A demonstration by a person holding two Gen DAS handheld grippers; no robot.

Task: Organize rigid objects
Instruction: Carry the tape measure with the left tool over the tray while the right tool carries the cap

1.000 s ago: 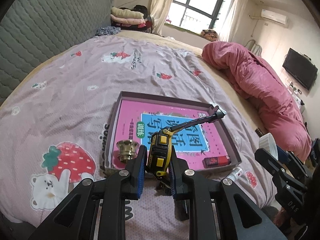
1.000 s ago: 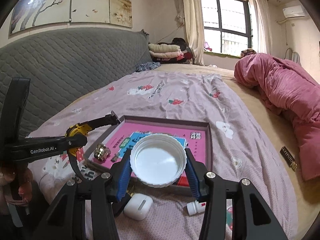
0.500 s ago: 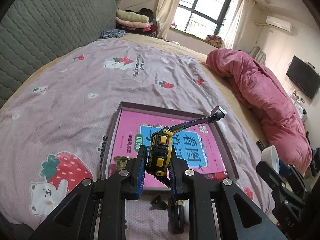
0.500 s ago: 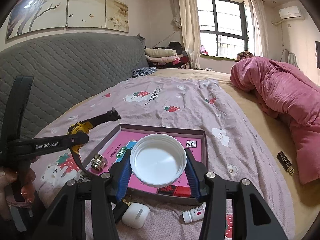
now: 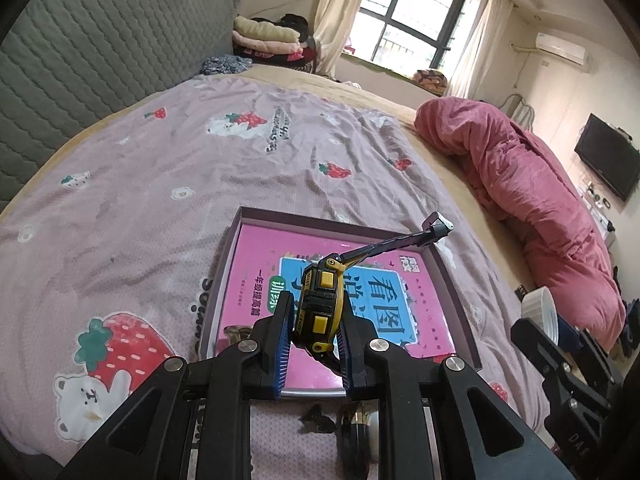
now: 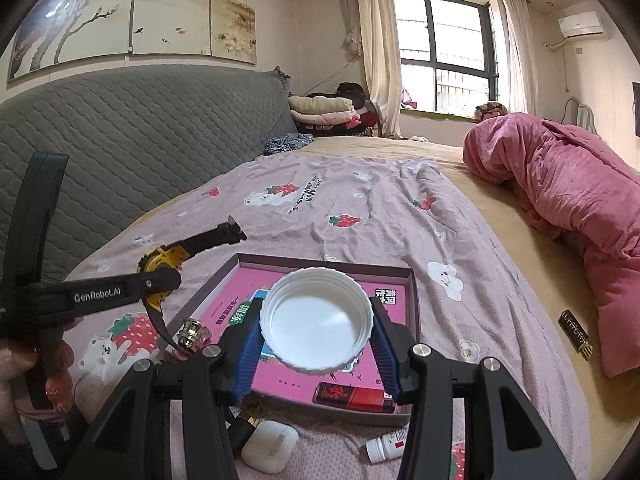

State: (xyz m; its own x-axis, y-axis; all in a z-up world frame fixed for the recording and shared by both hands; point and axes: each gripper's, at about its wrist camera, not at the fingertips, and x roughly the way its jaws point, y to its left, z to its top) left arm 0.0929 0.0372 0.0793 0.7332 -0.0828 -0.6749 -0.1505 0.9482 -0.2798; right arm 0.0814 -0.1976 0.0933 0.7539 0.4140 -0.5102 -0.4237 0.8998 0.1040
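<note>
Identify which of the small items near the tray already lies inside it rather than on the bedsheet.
The red lighter, lying along the tray's near edge. The white earbud case and the small white bottle lie outside on the bedsheet.

Your right gripper (image 6: 316, 330) clamps a white lid (image 6: 316, 320) above the tray (image 6: 414, 300); your left gripper (image 6: 160, 280) holds the tape measure (image 6: 164, 264) left of the tray.

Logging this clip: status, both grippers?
Left gripper shut on tape measure. Right gripper shut on white lid. Both above tray; nothing blocking.
</note>
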